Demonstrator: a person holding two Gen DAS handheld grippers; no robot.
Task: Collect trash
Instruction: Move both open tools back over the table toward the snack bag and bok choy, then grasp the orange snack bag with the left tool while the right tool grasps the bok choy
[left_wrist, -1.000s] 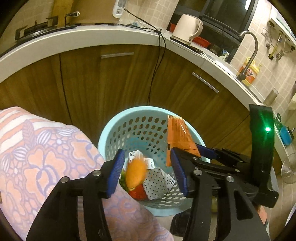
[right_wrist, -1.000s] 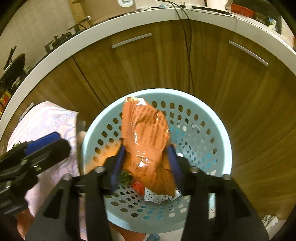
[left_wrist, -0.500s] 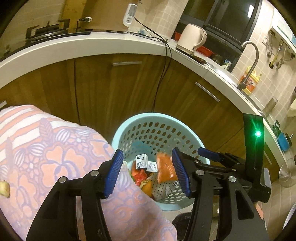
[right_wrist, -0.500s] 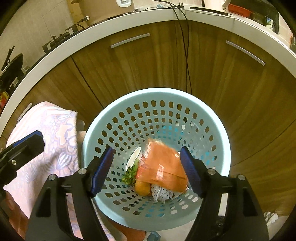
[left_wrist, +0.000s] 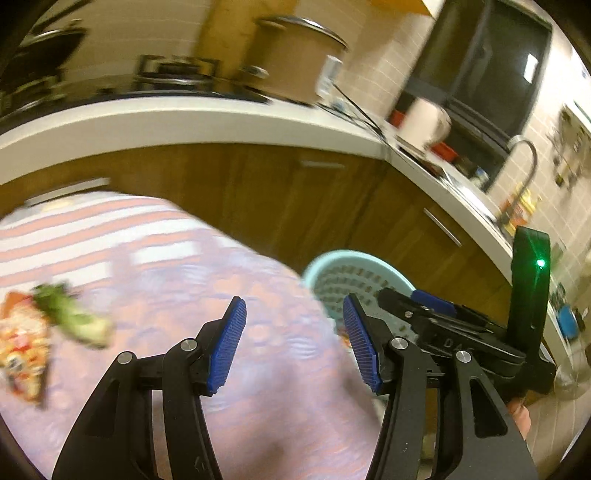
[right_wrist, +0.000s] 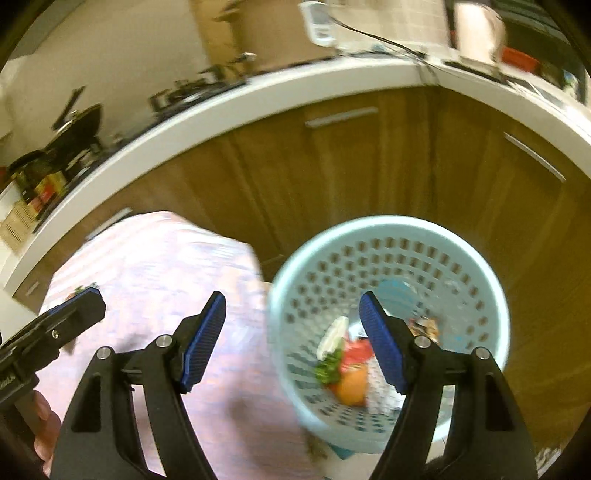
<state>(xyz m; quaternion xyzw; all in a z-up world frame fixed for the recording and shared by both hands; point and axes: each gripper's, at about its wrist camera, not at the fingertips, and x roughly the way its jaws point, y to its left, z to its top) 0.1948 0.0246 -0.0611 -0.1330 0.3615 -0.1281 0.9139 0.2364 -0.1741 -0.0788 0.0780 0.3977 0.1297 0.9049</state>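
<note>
Two hand-held grippers hang over a table draped in a pink floral tablecloth (left_wrist: 177, 280), beside a pale blue perforated basket (right_wrist: 388, 236) that stands on the floor in front of wooden kitchen cabinets. Both views are blurred.

The left gripper (left_wrist: 291, 343) has its blue-padded jaws spread wide with nothing between them. It points across the cloth, with the basket rim off to its right. The trash not yet collected lies on the cloth well to the left of this gripper: a green leafy scrap (left_wrist: 70, 317) whose long axis runs diagonally, and touching it, a printed snack wrapper (left_wrist: 22, 350) at the view's left edge. The left gripper is plainly the nearer of the two, so the next reach is probably leftward with it.

The right gripper (right_wrist: 291, 343) is likewise wide apart and empty, tilted downward between table edge and basket. Inside the basket lie an orange fruit (right_wrist: 352, 386), something red, greens and white paper.
</note>
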